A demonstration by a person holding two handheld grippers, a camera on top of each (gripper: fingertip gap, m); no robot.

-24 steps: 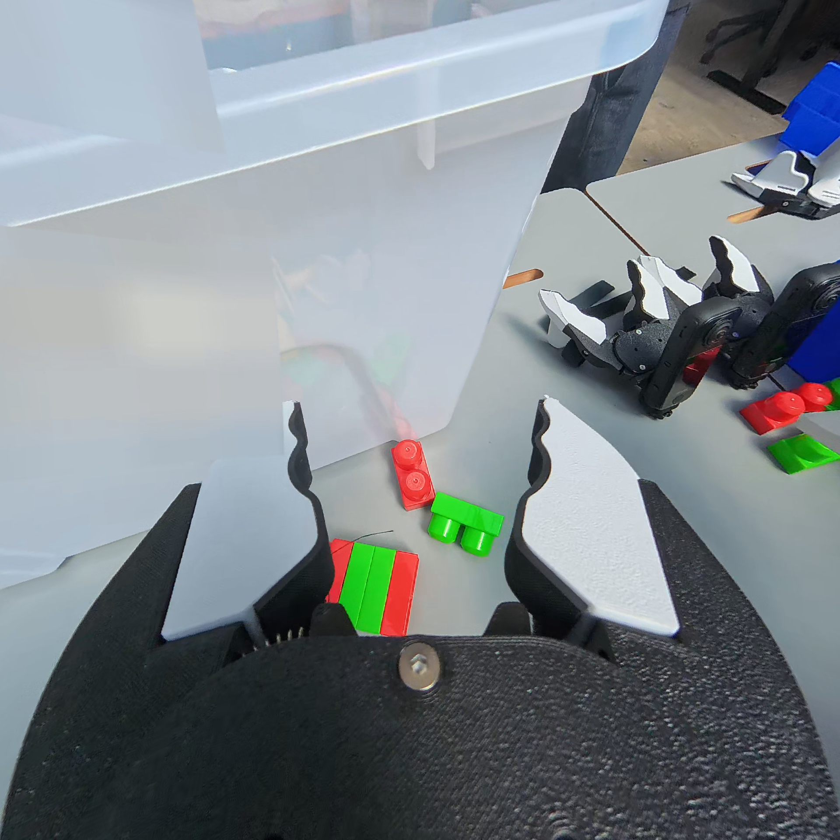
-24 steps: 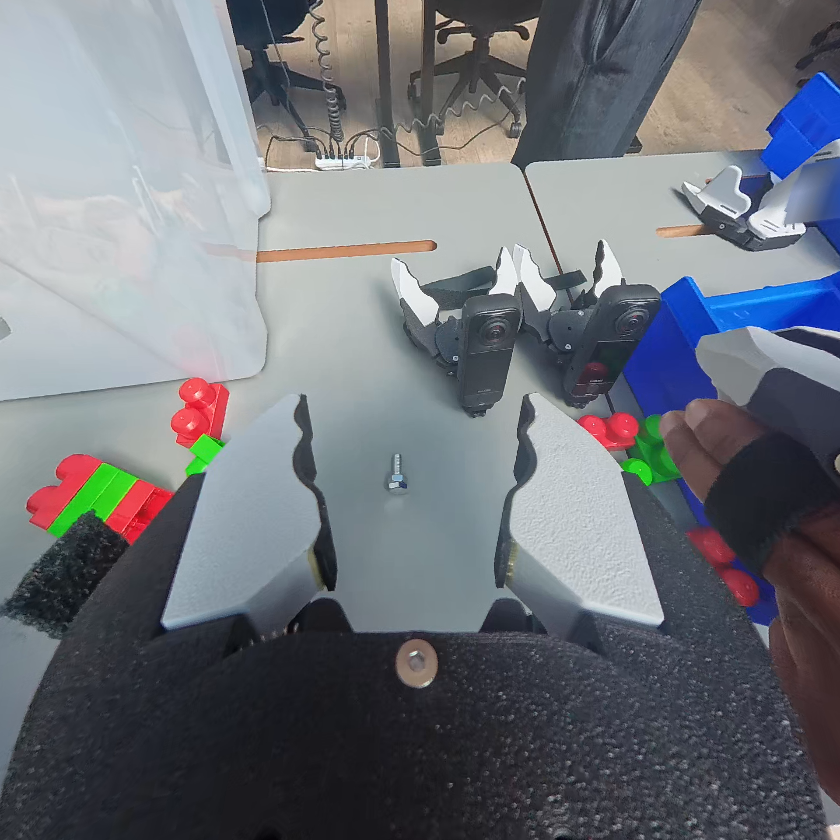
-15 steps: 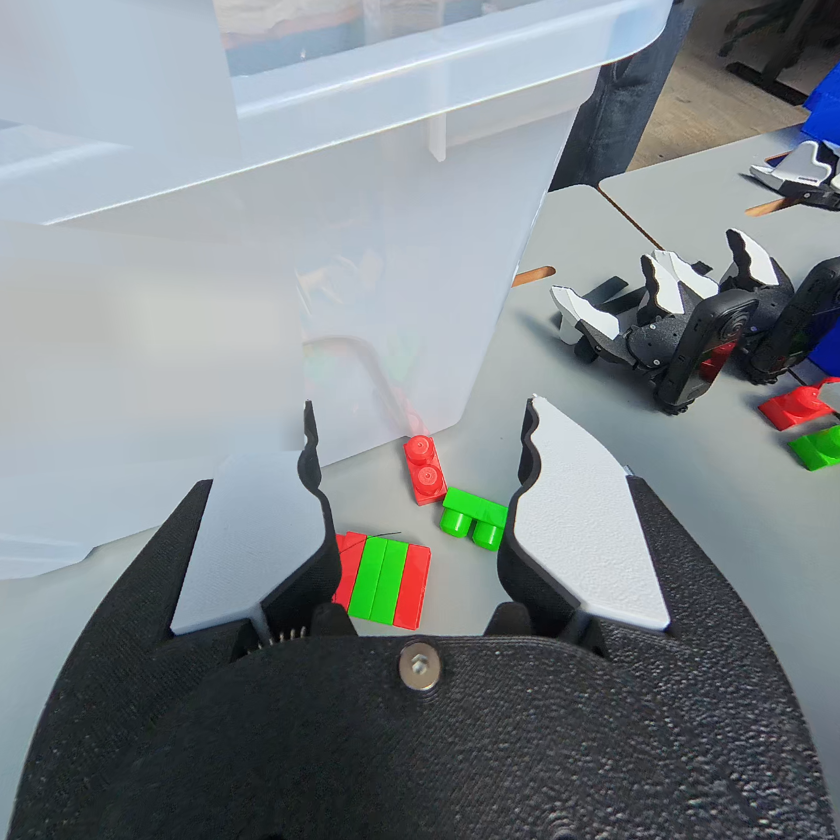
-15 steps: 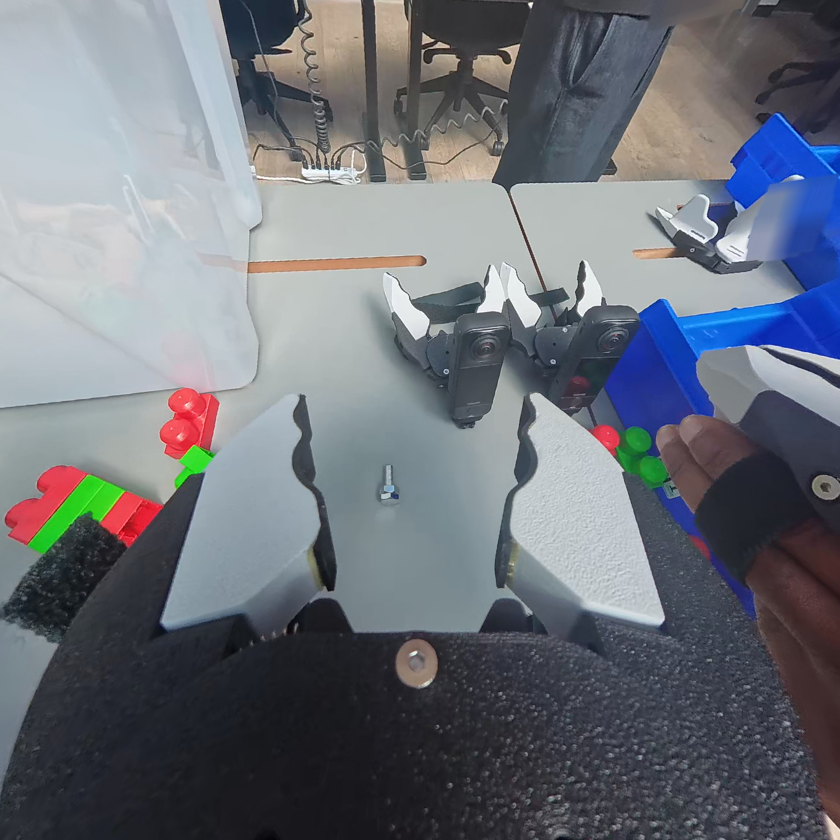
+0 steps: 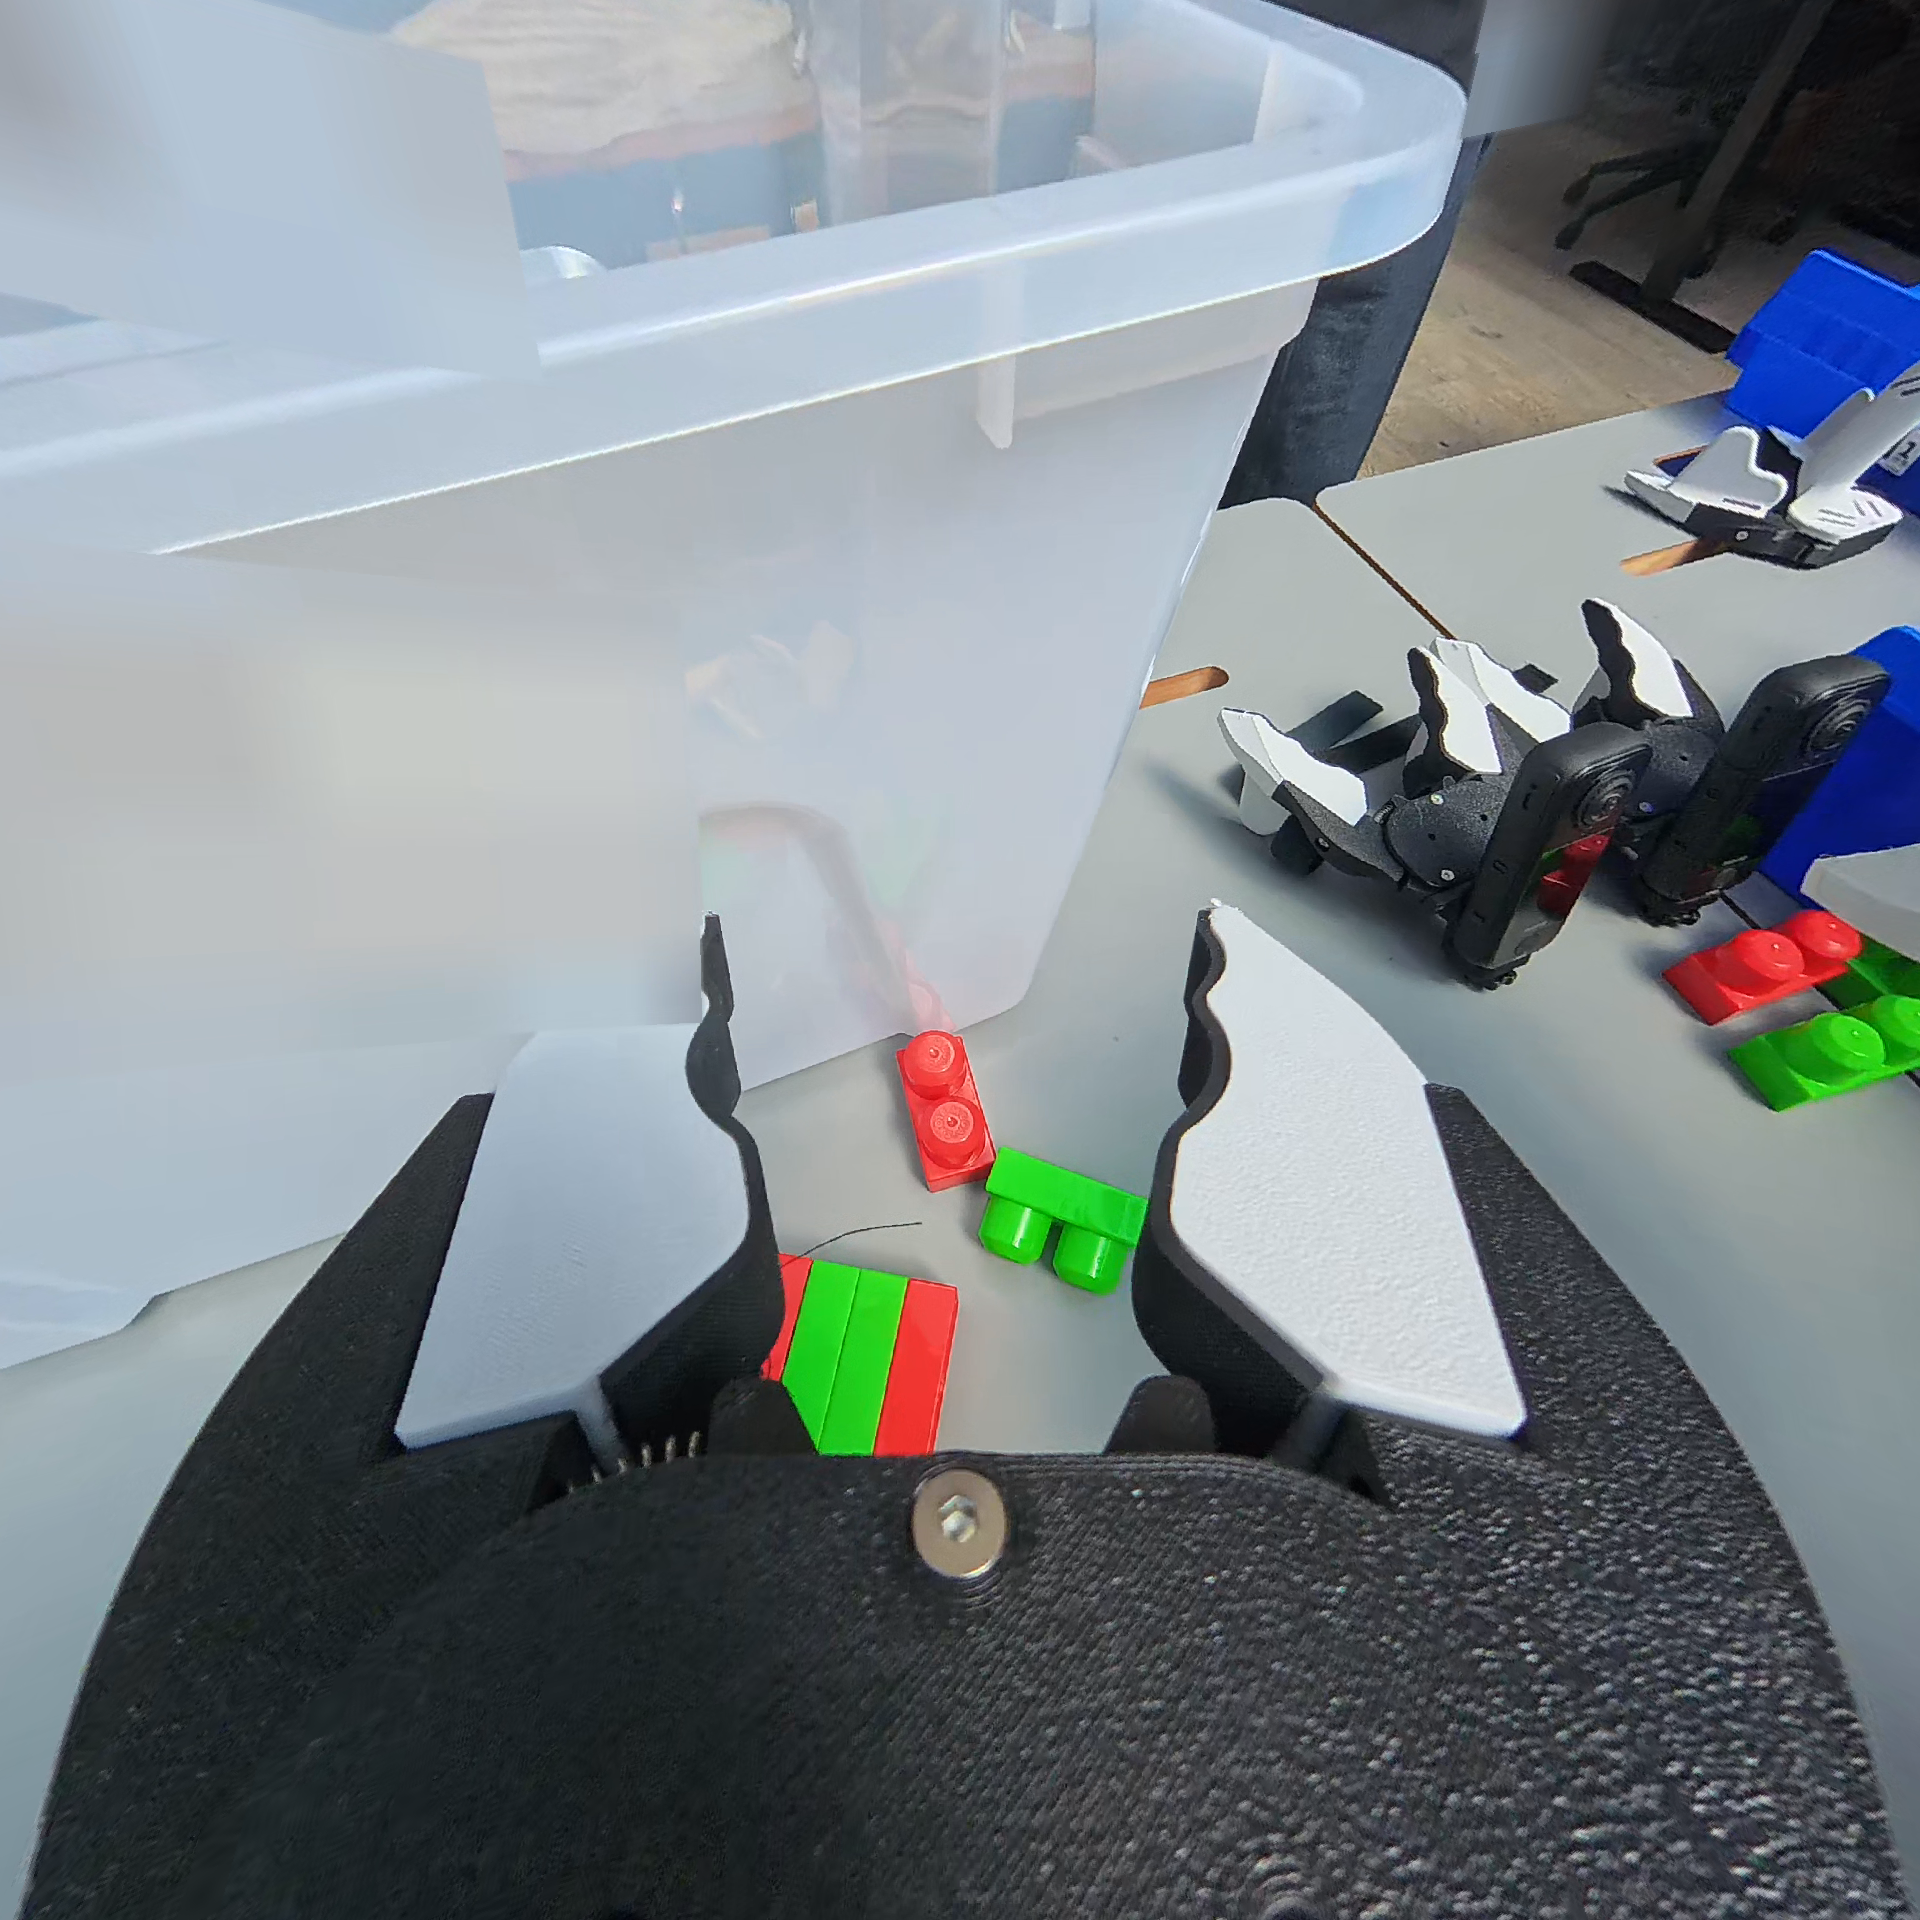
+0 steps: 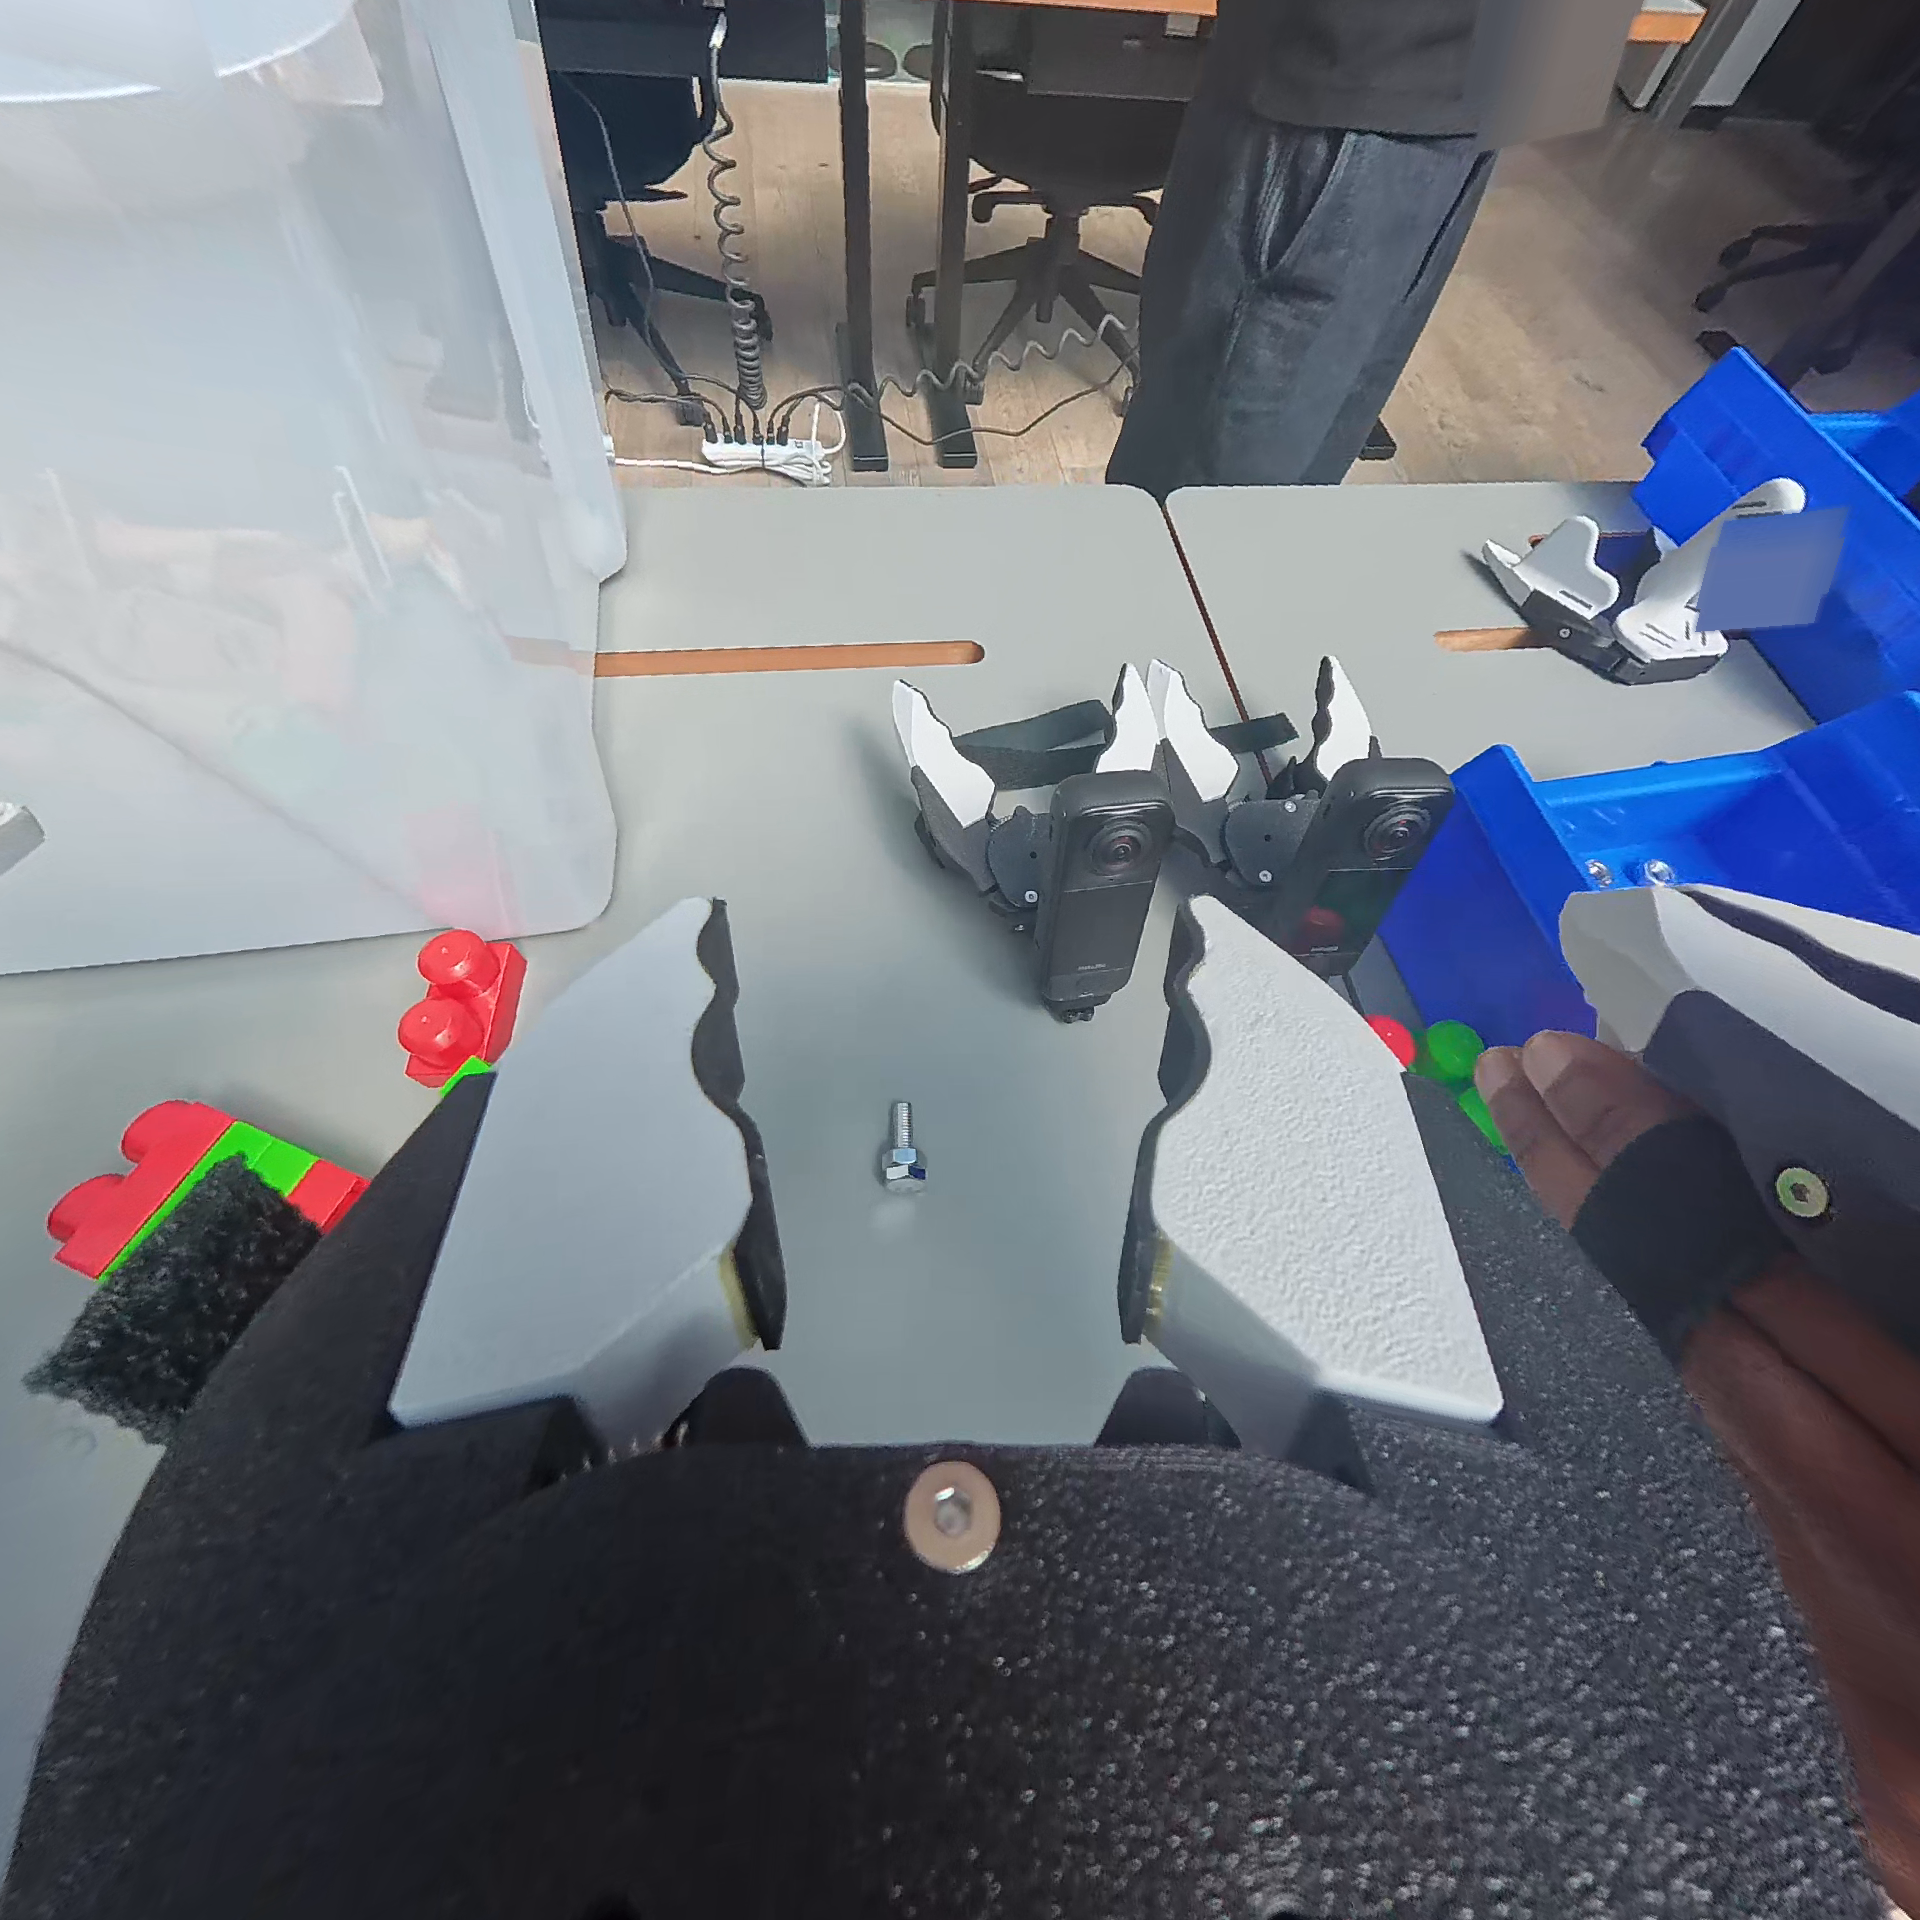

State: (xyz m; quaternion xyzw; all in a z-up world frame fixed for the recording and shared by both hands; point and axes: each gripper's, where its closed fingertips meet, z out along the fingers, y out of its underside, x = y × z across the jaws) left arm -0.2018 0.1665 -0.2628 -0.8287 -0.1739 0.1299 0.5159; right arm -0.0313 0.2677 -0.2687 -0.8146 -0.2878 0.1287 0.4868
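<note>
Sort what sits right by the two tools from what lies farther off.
By the tools: left tool, open, over red brick, green brick, striped block; right tool, open, over bolt.
Farther off: clear bin, spare tools with cameras, blue bin.

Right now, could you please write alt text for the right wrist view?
The open right gripper hovers over a grey table with a small silver bolt between its fingers. Two spare grippers with cameras lie ahead, red and green bricks left, a blue bin right.

The striped block stack (image 5: 868,1356) sits half behind the left tongs (image 5: 956,925); the bin's (image 5: 727,582) contents show only as blurs.
</note>
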